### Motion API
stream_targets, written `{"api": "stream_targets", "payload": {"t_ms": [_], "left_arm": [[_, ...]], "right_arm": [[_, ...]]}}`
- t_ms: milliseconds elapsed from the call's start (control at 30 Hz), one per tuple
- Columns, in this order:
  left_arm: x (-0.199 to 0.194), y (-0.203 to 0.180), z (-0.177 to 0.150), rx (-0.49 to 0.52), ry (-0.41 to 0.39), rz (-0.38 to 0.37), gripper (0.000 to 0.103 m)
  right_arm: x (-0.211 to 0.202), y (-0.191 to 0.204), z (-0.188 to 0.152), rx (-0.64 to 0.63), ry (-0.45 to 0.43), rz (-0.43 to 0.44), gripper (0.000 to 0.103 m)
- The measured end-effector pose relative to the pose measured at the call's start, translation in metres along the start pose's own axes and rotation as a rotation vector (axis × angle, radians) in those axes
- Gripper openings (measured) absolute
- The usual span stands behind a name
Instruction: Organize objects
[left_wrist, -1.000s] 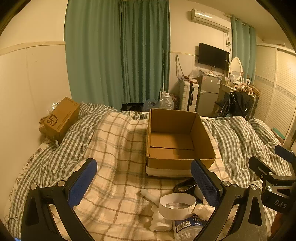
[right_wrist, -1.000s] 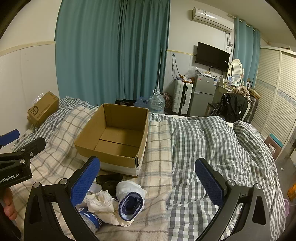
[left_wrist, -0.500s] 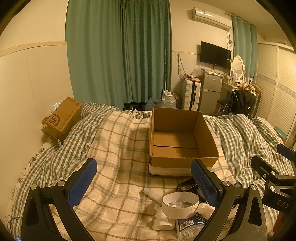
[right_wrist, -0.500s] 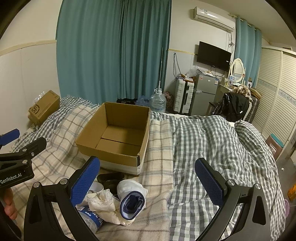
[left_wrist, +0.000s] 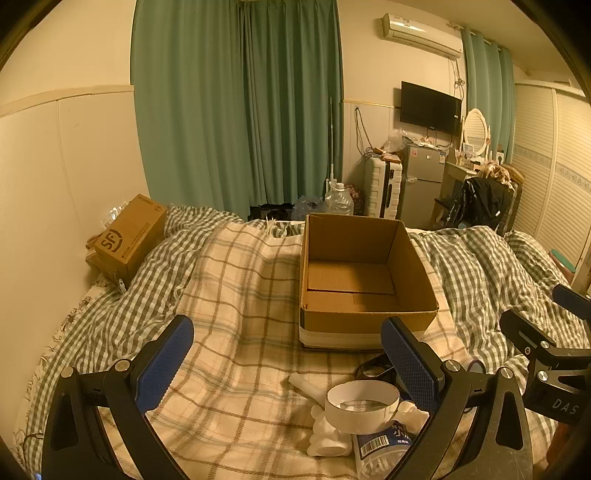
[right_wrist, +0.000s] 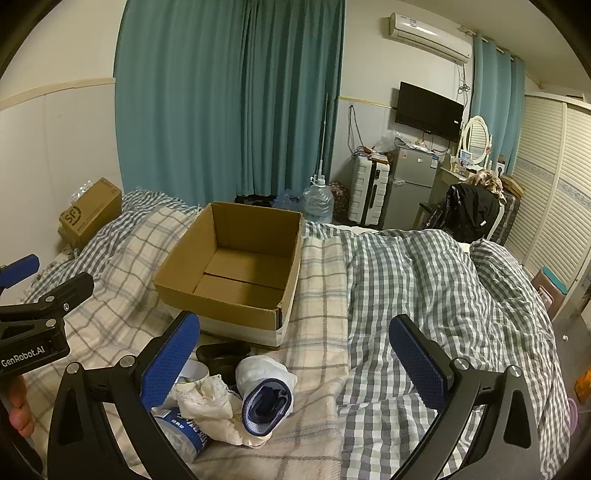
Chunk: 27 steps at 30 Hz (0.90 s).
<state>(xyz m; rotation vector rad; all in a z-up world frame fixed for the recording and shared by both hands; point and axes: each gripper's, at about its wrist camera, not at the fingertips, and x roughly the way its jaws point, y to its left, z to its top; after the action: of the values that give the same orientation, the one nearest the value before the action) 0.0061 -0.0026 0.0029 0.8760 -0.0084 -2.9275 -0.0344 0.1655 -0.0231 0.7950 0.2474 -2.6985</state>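
An open cardboard box (left_wrist: 369, 280) is seen standing upright on a bed covered by a beige plaid blanket (left_wrist: 236, 295) and a checked duvet (right_wrist: 424, 280). The box interior is seen to be bare, with only its bottom flaps showing.

Just in front of the box, a small heap of loose things is gathered on the blanket. In the left wrist view a white paper ring (left_wrist: 362, 406) is seen lying on top of a plastic bottle with a blue label (left_wrist: 380, 443), with crumpled white cloth (left_wrist: 325, 435) beside it and a dark object (left_wrist: 373, 369) lying between the heap and the box; what that dark object is cannot be told. In the right wrist view a rolled white and blue sock (right_wrist: 266, 395) is seen at the right edge of the heap, touching the crumpled cloth.

The left tongs (left_wrist: 286, 363) are held above the blanket with the blue pads spread wide apart, and nothing is held between them. The right tongs (right_wrist: 295, 362) are likewise spread wide and hold nothing, the sock lying below and between the two fingers.

A second, closed cardboard box (left_wrist: 129, 236) marked SF is seen resting at the far left edge of the bed against the wall. Green curtains (left_wrist: 236, 110) are hung behind the bed.
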Motion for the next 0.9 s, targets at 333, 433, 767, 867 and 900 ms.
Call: {"api": "stream_targets", "payload": {"t_ms": [333,433,767,867,900], "left_arm": [[0.001,0.004,0.000,-0.006,0.009,0.007,0.103],[0.002,0.004,-0.001,-0.007,0.014,0.010,0.103],[0.007,0.002,-0.005,-0.008,0.050,0.008,0.103],[0.010,0.001,-0.010,-0.003,0.079,0.000,0.103],[0.011,0.001,-0.012,-0.002,0.090,-0.003,0.103]], "right_arm": [[0.000,0.000,-0.002,-0.008,0.010,0.004,0.103],[0.001,-0.001,-0.004,-0.007,0.018,0.002,0.103],[0.002,-0.004,-0.006,-0.006,0.029,0.003,0.103],[-0.001,-0.004,-0.007,-0.010,0.033,-0.007,0.103],[-0.002,-0.004,-0.008,-0.011,0.034,-0.009,0.103]]}}
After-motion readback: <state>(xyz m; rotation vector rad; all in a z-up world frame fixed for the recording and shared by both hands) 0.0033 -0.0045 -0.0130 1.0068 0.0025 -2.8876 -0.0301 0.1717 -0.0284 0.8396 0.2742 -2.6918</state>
